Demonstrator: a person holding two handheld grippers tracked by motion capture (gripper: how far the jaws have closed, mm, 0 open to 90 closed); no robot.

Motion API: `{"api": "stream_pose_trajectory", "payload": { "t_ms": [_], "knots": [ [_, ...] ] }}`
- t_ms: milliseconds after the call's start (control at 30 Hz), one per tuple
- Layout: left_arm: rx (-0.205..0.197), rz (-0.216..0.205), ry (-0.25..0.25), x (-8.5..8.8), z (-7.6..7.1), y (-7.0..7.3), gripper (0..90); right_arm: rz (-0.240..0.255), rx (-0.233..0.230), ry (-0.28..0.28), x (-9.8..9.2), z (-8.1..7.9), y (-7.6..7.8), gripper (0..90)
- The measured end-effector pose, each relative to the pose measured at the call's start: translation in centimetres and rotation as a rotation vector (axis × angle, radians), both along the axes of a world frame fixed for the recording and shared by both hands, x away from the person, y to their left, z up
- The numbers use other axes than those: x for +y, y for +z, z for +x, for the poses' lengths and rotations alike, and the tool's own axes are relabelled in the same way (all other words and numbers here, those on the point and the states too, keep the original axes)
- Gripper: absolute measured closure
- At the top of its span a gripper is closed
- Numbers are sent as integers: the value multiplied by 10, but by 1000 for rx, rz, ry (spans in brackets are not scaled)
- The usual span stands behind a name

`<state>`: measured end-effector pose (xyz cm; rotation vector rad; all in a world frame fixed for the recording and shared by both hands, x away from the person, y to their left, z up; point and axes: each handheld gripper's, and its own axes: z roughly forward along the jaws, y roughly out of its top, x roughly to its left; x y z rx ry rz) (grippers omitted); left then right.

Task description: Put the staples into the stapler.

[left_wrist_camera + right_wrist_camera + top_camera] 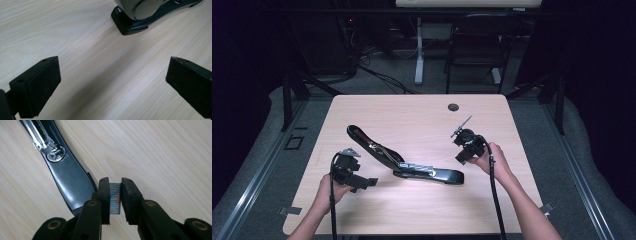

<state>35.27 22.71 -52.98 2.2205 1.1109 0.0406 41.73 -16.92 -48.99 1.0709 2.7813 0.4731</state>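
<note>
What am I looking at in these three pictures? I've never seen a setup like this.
A person sits at a wooden table holding a hand-operated claw in each hand. The wide picture comes from a camera above, looking forward and down. The other two come from small cameras riding on each claw, looking along its black jaws.

On the table lies a black stapler, swung open so its metal staple channel shows. The left claw stands open over bare wood, with one end of the stapler just beyond it. The right claw is shut on a small strip of staples, clamped between its pads beside the stapler's opened arm. In the wide picture, the right claw sits right of the stapler.
</note>
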Motion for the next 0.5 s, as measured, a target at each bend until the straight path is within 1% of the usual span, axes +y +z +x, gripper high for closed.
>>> {"api": "stream_pose_trajectory", "payload": {
  "t_ms": [67, 133, 167, 200, 267, 333, 367, 400, 500],
  "knots": [
    [1, -1, 0, 0, 0, 0, 0, 16, -3, -1, 4, 0, -1, 783],
    [0, 0, -3, 0, 0, 0, 0, 6, -1, 12, 7, 2, 0, 783],
    [0, -1, -3, 0, 0, 0, 0, 19, -5, 10, 9, 2, 0, 783],
    [-1, -1, -3, 0, 0, 0, 0, 13, -3, 19, 10, 3, 0, 783],
    [0, 0, -5, 0, 0, 0, 0, 17, -2, 27, 13, 4, 2, 783],
    [-1, -1, -6, 0, 1, 0, 0, 36, -11, 25, 16, 4, 1, 783],
    [-1, -1, -5, 0, 1, 0, 0, 27, -4, 36, 17, 5, 3, 783],
    [-1, -1, -5, 0, 0, 0, 0, 36, -9, 40, 19, 6, 3, 783],
    [-1, -2, -3, 0, 0, 0, 0, 36, -11, 56, 23, 7, 4, 783]
  ]
}}
